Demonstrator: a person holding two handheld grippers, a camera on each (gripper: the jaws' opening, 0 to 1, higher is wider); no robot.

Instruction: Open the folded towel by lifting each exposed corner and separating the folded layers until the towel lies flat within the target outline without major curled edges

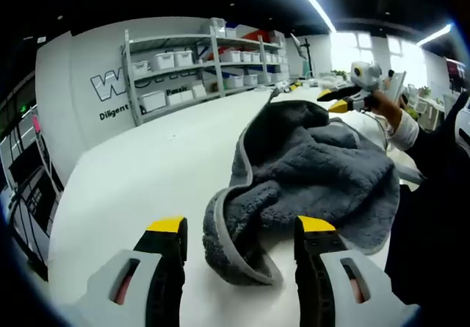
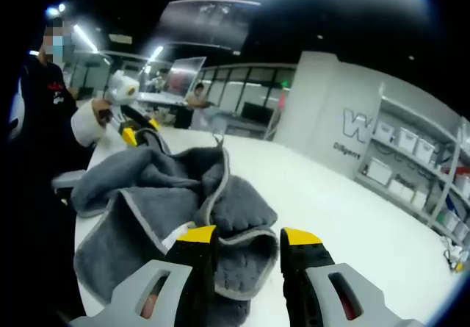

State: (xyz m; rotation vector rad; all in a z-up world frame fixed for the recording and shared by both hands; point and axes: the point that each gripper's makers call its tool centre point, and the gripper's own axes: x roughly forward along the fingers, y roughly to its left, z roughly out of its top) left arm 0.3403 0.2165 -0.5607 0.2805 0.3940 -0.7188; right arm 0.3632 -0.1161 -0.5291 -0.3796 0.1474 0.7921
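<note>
Your left gripper [image 1: 241, 240] sits low over the white surface [image 1: 147, 173], its yellow-tipped jaws spread apart on either side of the near rolled edge of the grey towel [image 1: 308, 173]. Nothing is pinched between them. The towel lies bunched and partly folded on the surface, its pale hemmed border curling up along the near side. At the towel's far end, in the left gripper view, your right gripper [image 1: 345, 101] shows with a hand [image 1: 385, 106] around it.

Your right gripper [image 2: 248, 245] also has its jaws apart, with a folded corner of the towel [image 2: 176, 195] lying between and just ahead of the tips; whether the jaws touch the cloth you cannot tell. Beyond the heap, in the right gripper view, your left gripper [image 2: 136, 132] is at the towel's far edge. Shelves [image 1: 205, 66] with white bins stand against the wall.
</note>
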